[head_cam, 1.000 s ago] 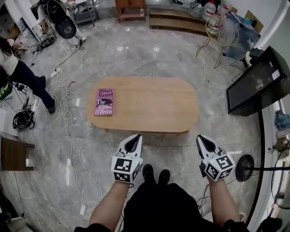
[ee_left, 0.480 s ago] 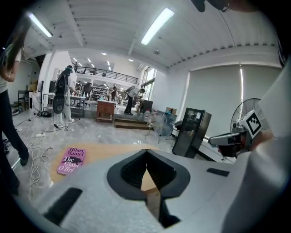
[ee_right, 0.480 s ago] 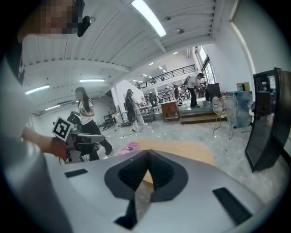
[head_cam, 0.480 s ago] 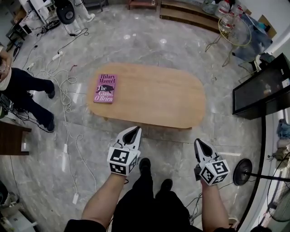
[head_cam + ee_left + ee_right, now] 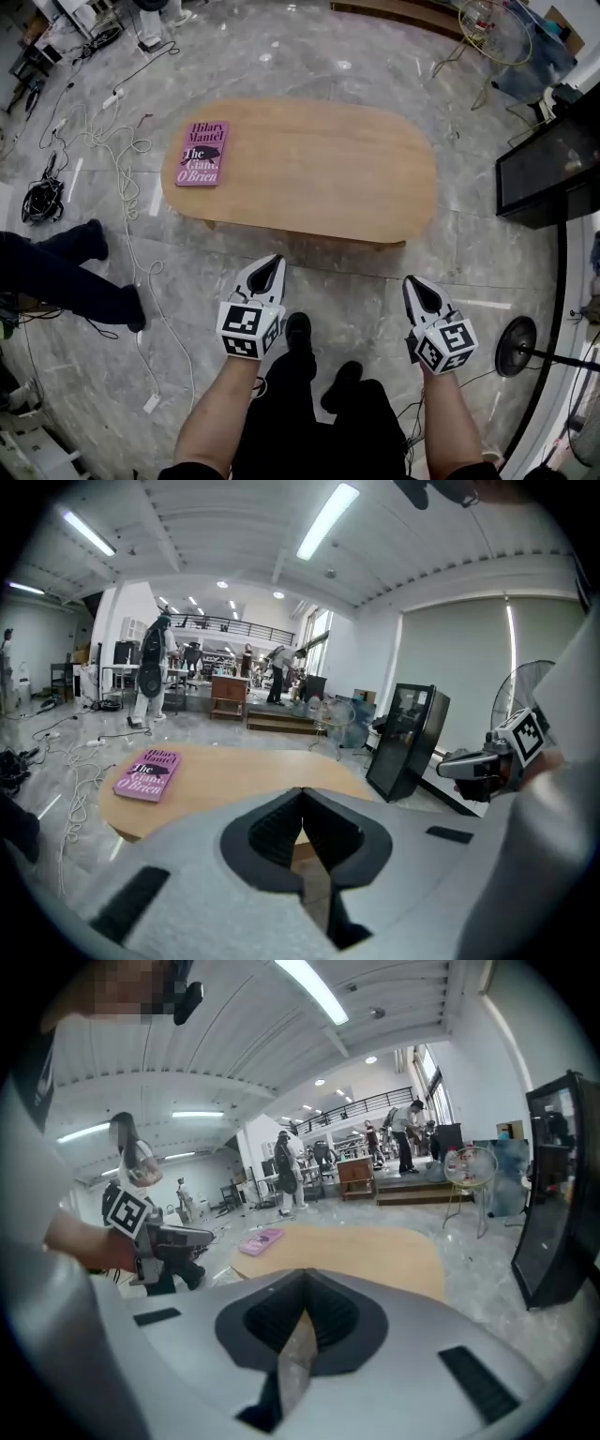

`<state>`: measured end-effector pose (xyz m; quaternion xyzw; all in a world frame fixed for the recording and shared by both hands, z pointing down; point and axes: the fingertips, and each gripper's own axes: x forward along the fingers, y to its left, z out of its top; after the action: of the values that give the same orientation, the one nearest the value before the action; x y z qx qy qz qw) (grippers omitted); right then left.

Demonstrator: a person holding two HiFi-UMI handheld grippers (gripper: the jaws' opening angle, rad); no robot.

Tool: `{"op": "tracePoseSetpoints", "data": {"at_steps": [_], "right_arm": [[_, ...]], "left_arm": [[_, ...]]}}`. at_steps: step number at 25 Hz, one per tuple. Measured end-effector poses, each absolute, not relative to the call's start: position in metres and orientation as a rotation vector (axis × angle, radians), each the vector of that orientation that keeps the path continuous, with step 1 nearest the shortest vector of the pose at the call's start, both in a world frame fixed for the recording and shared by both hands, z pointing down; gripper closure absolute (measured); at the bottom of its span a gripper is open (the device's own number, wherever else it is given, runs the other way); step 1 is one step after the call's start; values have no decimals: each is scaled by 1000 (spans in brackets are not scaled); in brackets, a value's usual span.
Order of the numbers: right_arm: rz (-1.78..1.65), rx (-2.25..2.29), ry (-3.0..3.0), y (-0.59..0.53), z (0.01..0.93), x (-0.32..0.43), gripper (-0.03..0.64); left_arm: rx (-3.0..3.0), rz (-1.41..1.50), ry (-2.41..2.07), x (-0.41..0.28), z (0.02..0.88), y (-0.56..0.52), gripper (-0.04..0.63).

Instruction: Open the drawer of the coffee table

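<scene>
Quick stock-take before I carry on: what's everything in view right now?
coffee table: one, light wood, oval, middle of the floor
book: one, pink-purple, flat on the table's left end
cables: a tangle, white and black, floor left of the table
cabinet: one, black, right edge
fan: one, pale wire cage, top right
stand base: one, black, round, floor at right
bystander's legs: dark, left edge
left gripper: white and black, shut, empty, short of the table
right gripper: same, shut, empty

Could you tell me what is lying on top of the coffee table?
Only a pink book, near the coffee table's left end. The tabletop hides whatever is underneath, drawer included.
</scene>
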<state>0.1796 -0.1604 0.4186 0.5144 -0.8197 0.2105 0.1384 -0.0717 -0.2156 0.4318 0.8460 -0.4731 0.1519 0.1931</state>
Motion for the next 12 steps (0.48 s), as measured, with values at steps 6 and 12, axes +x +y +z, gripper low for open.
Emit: {"op": "tracePoseSetpoints", "data": {"at_steps": [6, 12], "right_arm": [[653, 1447, -2342, -155, 498, 187, 609], [640, 1461, -2342, -180, 549, 197, 603]], "left_arm": [[2323, 467, -1334, -77, 512, -204, 586], [2331, 474, -1345, -70, 564, -221, 586]]}}
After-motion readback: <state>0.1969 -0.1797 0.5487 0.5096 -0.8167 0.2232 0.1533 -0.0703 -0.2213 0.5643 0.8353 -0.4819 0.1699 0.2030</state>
